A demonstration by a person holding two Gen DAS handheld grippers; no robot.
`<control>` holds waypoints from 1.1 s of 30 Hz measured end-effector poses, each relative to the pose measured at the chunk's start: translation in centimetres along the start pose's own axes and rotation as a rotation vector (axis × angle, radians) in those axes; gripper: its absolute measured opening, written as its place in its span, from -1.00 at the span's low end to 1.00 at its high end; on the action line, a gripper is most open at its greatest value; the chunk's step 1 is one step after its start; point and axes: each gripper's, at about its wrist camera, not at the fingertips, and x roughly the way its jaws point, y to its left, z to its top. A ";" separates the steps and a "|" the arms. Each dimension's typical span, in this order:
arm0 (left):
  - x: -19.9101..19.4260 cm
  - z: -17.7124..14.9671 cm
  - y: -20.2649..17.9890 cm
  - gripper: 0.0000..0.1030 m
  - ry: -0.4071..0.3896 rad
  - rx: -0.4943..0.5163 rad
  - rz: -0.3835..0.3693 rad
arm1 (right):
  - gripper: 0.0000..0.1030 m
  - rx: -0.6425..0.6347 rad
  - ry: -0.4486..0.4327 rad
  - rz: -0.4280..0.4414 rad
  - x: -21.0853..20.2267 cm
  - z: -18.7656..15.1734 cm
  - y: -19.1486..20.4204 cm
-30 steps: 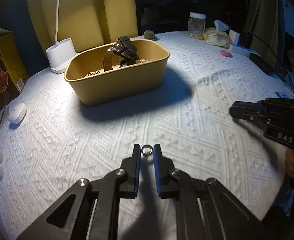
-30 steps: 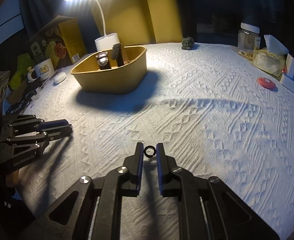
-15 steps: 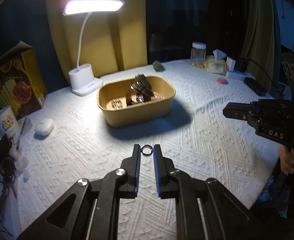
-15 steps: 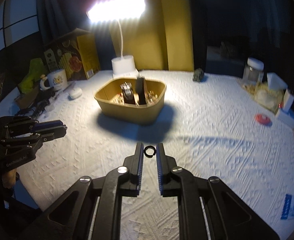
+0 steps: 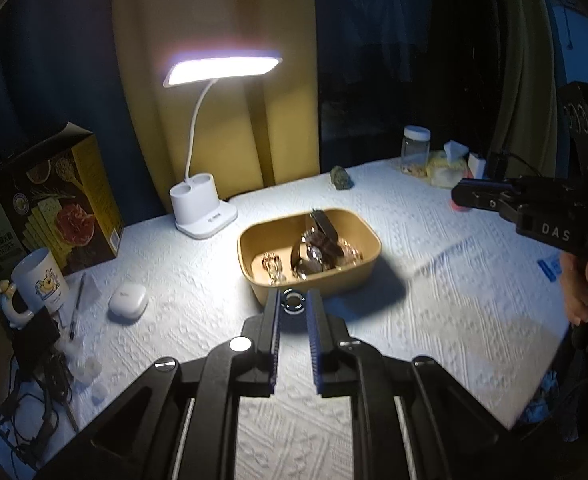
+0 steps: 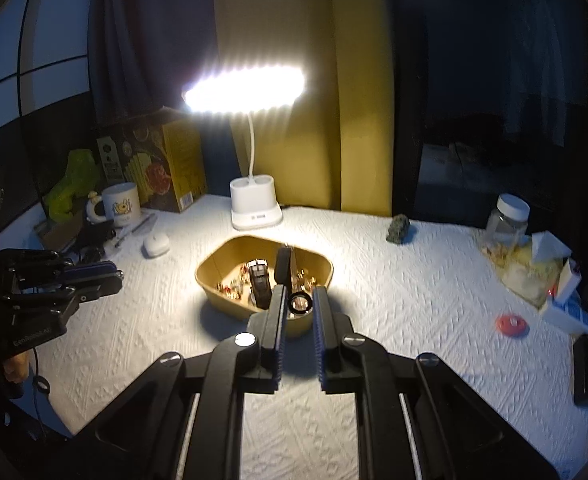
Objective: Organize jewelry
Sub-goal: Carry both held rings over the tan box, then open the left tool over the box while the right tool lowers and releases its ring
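A tan oval tray sits mid-table under the lamp and holds watches and small jewelry. My left gripper is shut on a small silver ring, held in the air just short of the tray's near rim. My right gripper is shut on a second ring, which hangs over the tray's near edge. Each gripper shows in the other's view: the right one at the far right, the left one at the far left.
A lit white desk lamp stands behind the tray. At the left are a yellow box, a mug and a white earbud case. A jar, a small rock and a red disc lie at the right. A white quilted cloth covers the table.
Both grippers have risen well above the cloth with their rings still pinched. The tray now looks smaller and lower in both views, and the whole lamp has come into sight.
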 end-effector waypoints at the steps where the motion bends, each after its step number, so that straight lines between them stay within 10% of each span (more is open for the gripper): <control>1: 0.3 0.4 0.2 -0.78 -0.003 -0.005 -0.003 | -0.78 -0.003 -0.001 0.003 0.3 0.3 0.0; 26: 14.5 4.0 4.3 -0.77 0.137 -0.121 -0.052 | -0.78 0.005 0.082 0.065 12.1 4.6 -2.3; 33: 15.1 4.0 6.1 -0.28 0.127 -0.154 -0.042 | -0.77 -0.001 0.096 0.083 14.4 5.2 -1.5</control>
